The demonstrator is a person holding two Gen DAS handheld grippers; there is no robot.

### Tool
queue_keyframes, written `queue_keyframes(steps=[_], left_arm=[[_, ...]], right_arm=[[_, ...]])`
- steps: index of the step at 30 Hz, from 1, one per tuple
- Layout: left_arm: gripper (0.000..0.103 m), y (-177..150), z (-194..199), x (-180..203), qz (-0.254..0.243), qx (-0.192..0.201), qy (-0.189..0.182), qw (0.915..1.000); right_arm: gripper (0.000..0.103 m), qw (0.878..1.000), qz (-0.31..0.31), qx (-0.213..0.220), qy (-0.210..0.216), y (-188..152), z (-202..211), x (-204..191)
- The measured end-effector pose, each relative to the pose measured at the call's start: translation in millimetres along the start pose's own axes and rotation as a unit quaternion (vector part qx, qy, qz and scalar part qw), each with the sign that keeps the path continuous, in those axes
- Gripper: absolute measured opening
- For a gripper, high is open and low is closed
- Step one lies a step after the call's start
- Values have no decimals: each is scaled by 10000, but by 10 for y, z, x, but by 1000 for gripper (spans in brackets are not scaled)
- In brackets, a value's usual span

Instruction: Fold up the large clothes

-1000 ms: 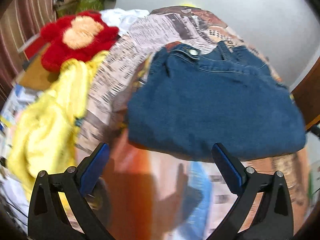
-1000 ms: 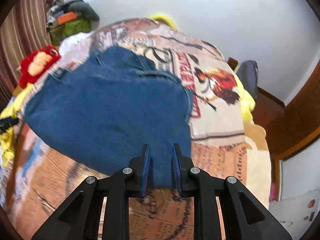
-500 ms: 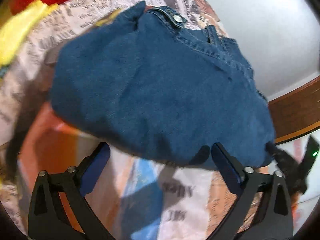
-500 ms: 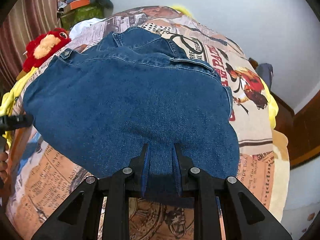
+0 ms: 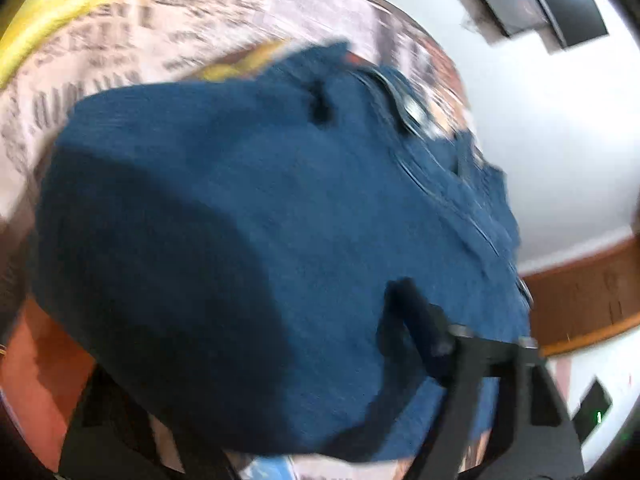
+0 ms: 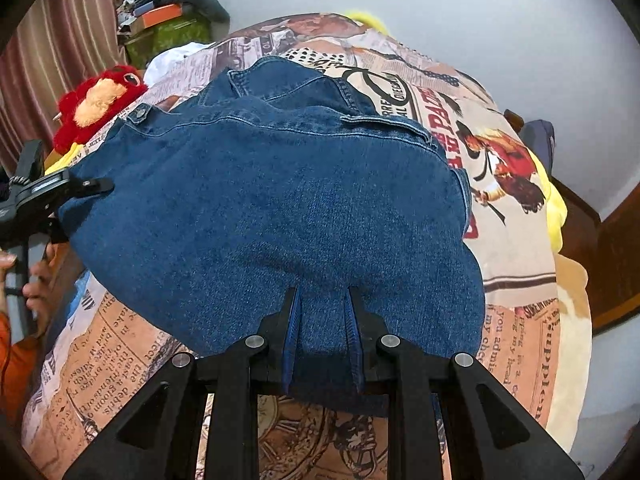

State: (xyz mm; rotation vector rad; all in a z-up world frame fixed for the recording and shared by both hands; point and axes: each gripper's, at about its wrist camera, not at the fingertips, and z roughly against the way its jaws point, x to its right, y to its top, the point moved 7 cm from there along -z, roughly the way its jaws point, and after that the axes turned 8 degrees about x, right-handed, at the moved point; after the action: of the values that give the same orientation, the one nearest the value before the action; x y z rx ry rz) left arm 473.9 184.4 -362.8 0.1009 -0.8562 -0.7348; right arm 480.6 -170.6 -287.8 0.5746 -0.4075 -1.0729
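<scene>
A: Denim jeans [image 6: 272, 208] lie folded on the bed [image 6: 516, 312]. Our right claw [image 6: 322, 334] pinches the near edge. Left claw [image 5: 256, 420]?

B: Blurred under the cloth, we can't tell. Denim looks heavy, stiff, grippy; we judge thick folded edges and the waistband the best holds.

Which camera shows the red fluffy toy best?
The right wrist view: the red plush toy sits sharp and whole beside the jeans. The left wrist view catches only a blurry red sliver at its top edge.
</scene>
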Motion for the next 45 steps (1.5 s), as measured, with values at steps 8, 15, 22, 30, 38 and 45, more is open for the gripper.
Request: queue_keyframes(steps=[8, 15, 22, 30, 38, 45], left_arm=[[34, 206, 364, 179, -184, 538, -46, 9984], [32, 424, 1176, 740, -1263, 1476, -246, 9806], [32, 526, 1600, 965, -2239, 2010, 222, 9534], [32, 438, 1456, 760, -2396, 1874, 582, 9508], [32, 176, 1309, 819, -2922, 1757, 879, 9359], [31, 110, 1365, 1276, -3332, 1898, 691, 9210]], right_arm=[[18, 9997, -16, -146, 192, 52, 148, -104], [18, 9983, 347, 252, 390, 417, 382, -472], [18, 9905, 700, 345, 1133, 697, 290, -1239], [18, 9787, 439, -843, 1819, 430, -487, -1813], [18, 9774, 495, -954, 1821, 240, -660, -1960], [18, 9726, 385, -1170, 1973, 253, -449, -1792]])
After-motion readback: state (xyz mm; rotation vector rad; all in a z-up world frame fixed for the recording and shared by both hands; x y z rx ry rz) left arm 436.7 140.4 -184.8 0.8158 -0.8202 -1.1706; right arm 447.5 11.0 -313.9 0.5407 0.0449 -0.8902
